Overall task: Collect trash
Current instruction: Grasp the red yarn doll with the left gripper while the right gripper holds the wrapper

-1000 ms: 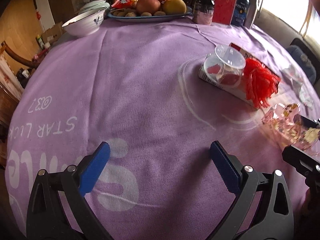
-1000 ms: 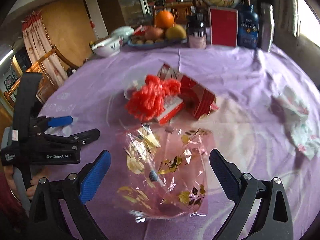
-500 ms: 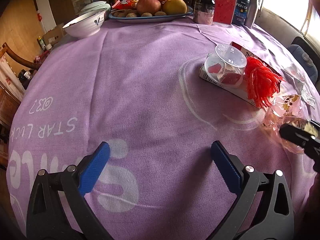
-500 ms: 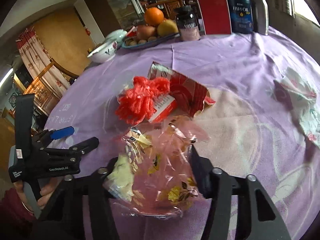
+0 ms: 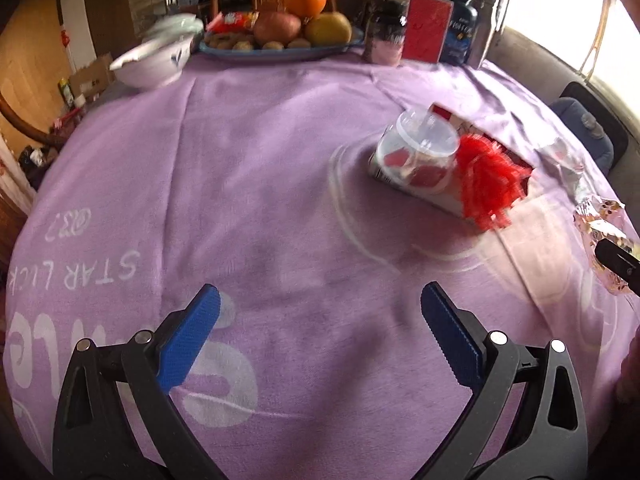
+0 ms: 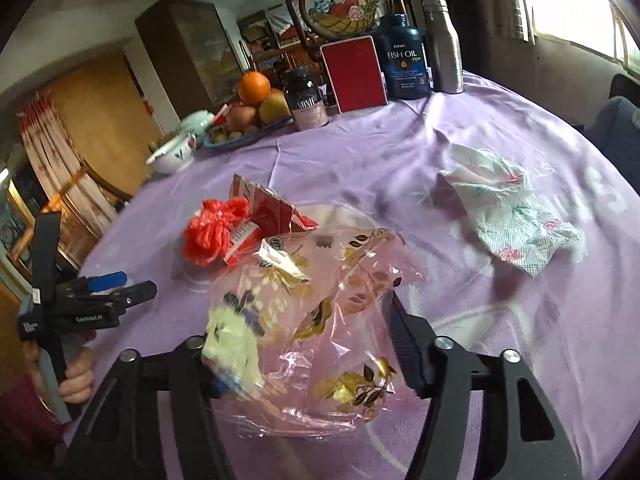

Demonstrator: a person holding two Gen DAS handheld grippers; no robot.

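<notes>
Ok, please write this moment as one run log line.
right gripper: shut on pink wrapper | left gripper: open, nothing held | red mesh: on table

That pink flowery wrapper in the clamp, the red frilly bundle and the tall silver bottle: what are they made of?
Pink wrapper: thin glossy plastic film, apparently; the cloth shows through it and it creases sharply, with gold printed leaves.
Red bundle: probably plastic mesh or foam netting; looped strands, too blurred to be sure.
Silver bottle: likely brushed stainless steel; dull grey sheen.
</notes>
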